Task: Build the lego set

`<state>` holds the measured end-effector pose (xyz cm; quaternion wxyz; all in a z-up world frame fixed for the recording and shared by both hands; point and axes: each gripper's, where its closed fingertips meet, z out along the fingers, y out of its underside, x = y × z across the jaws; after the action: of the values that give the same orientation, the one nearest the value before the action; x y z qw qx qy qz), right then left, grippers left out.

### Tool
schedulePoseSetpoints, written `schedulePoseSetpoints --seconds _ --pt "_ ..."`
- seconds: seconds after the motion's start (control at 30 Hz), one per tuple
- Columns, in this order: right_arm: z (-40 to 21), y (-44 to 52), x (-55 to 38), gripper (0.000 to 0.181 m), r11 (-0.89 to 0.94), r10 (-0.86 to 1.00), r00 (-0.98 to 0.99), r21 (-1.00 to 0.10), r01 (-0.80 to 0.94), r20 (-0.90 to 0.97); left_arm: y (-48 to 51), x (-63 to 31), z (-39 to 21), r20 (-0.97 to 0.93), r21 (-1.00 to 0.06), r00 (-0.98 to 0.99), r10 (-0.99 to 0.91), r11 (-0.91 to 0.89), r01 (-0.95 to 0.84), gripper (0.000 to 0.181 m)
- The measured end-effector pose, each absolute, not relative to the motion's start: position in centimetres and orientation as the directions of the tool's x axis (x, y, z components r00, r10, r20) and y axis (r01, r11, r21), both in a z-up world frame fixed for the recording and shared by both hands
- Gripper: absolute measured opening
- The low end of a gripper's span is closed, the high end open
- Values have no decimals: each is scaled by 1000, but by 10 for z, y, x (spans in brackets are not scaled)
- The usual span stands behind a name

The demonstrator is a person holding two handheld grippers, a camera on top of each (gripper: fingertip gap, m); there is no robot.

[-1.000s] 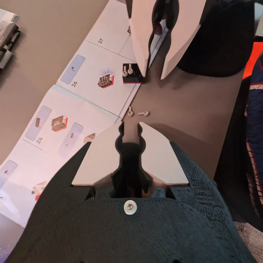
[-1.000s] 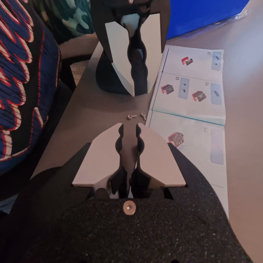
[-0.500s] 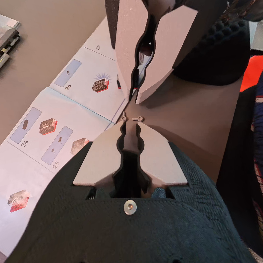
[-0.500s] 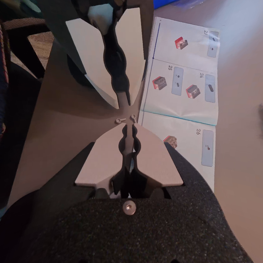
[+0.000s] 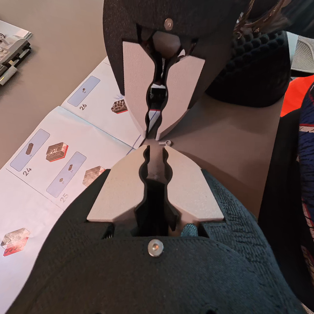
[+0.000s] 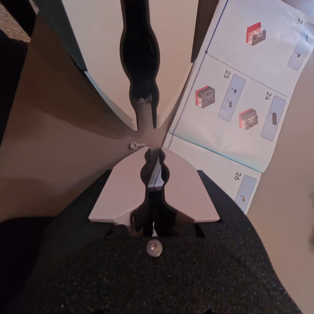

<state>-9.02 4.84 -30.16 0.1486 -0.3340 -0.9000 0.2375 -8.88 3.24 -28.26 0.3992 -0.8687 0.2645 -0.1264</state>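
Observation:
A small grey pin piece [image 5: 165, 143] lies on the brown table just off both grippers' tips; it also shows in the right wrist view [image 6: 136, 145]. The second pin seen earlier is out of sight. My left gripper [image 5: 155, 147] is low over the table, jaws slightly apart and empty. My right gripper [image 5: 152, 137] faces it tip to tip, with a narrow gap and nothing visible in it. A black and red lego block [image 5: 158, 92] shows through the right gripper's gap, lying on the instruction booklet [image 5: 76, 136]. In the right wrist view the left gripper [image 6: 146, 128] fills the top, close to my right gripper [image 6: 155, 149].
The open booklet [image 6: 237, 102] lies along one side of the grippers. A grey and black stack [image 5: 11, 54] sits at the far left. A black knitted object [image 5: 254, 68] lies behind the right gripper. The table edge [image 5: 270, 161] and a person's patterned clothing [image 5: 305, 153] are close on the right. Less than 4 cm separates the two grippers' tips.
Both grippers have moved toward each other until their tips almost meet over the pins. The right gripper's jaws have narrowed. Only one of the two pins still shows.

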Motion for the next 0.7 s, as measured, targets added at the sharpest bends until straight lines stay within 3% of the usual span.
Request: schedulePoseSetpoints --seconds 0.27,0.7 --pt "-280 30 -81 10 539 697 -717 -659 524 0 14 -104 -262 -45 -811 837 -545 -469 -349 17" --pt "-290 13 -69 12 404 799 -597 -676 616 -67 -3 -104 -281 -108 -728 819 -564 -516 -451 19"
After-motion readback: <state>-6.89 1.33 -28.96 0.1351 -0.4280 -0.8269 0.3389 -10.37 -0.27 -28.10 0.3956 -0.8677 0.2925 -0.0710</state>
